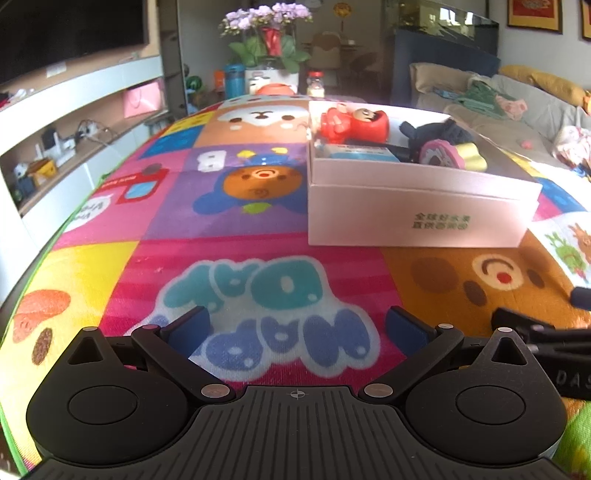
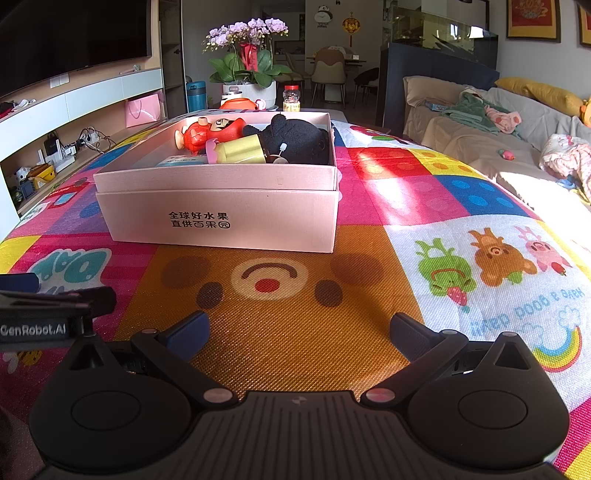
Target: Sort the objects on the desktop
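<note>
Sunlit living room: sofa [image 2: 480, 122] right, dark television [image 2: 70, 40] left (orchids [image 2: 245, 33] behind the table).
</note>
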Motion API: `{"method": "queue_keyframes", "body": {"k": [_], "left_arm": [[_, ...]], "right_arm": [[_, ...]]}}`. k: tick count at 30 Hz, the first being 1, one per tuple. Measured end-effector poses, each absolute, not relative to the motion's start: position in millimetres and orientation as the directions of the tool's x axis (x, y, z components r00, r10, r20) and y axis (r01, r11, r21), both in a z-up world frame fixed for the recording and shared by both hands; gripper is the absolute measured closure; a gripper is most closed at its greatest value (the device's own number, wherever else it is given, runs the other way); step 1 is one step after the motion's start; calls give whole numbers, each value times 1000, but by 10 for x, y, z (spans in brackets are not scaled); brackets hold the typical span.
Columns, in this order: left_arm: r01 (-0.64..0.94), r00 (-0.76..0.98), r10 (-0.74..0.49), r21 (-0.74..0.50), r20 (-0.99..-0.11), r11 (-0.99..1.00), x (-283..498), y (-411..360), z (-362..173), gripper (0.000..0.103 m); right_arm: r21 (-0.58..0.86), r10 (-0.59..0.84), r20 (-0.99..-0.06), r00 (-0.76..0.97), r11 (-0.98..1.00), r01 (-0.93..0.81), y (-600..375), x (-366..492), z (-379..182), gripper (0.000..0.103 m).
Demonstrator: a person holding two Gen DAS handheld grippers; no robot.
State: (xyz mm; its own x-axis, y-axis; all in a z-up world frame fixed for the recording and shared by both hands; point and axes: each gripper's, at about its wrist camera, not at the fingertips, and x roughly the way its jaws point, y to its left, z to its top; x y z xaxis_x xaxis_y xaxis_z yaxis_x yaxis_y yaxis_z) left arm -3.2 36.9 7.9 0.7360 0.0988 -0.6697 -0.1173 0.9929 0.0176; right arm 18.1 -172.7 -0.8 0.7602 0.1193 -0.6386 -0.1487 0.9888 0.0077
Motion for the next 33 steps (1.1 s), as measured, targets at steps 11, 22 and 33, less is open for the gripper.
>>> {"method": "queue_keyframes", "body": {"k": [11, 22, 33], "left_arm": [[-111, 733, 82, 0, -675, 994, -106, 381, 76, 0], [-118, 740, 91, 5, -667, 993, -117, 365, 75, 0], [-117, 740, 89, 4, -666, 993, -117, 365, 75, 0]], "right_arm": [[7, 119, -639, 760, 989, -149, -1726, 182, -8, 0], [7, 119, -639, 760, 989, -149, -1725, 183, -7, 0], [7, 119, -639, 760, 989, -149, -1724, 182, -6, 0]]}}
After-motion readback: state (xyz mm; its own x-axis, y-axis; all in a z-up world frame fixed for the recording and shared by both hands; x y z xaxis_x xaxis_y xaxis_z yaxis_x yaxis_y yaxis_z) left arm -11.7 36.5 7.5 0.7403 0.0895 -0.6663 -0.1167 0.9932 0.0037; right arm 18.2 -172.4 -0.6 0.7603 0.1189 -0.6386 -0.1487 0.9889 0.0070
